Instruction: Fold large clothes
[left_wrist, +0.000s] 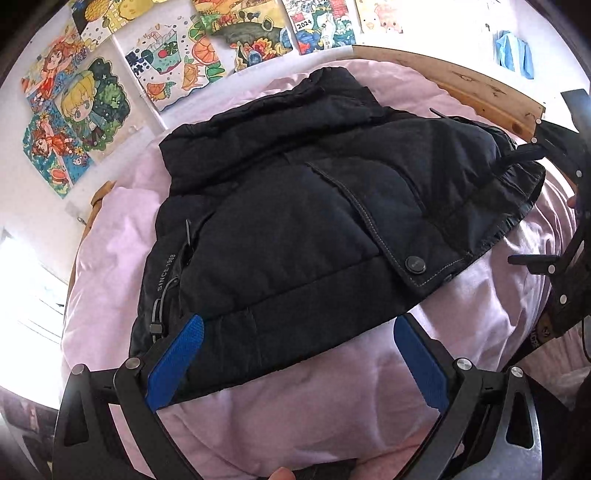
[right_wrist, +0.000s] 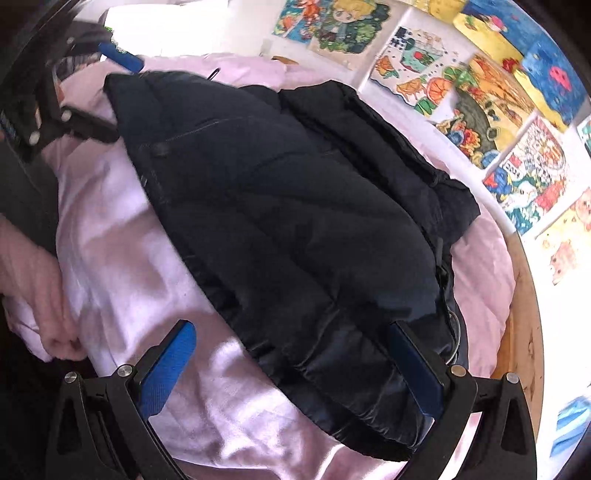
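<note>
Lying folded on the pink bedsheet (left_wrist: 295, 406), black puffer jacket (left_wrist: 295, 206); left gripper (left_wrist: 298, 363) and right gripper (right_wrist: 291, 369) hovering at its edges, jaws spread, gripping nothing; drawings (left_wrist: 85, 110) beyond.

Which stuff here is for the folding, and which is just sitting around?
For the folding:
black puffer jacket
left tongs, open
right tongs, open
pink bedsheet it lies on

Just around:
drawings on the wall
wooden bed frame
blue cloth

Bright daylight glares from the left, sheening the pink bedsheet (right_wrist: 229, 369); fisheye edges curve and darken.
</note>
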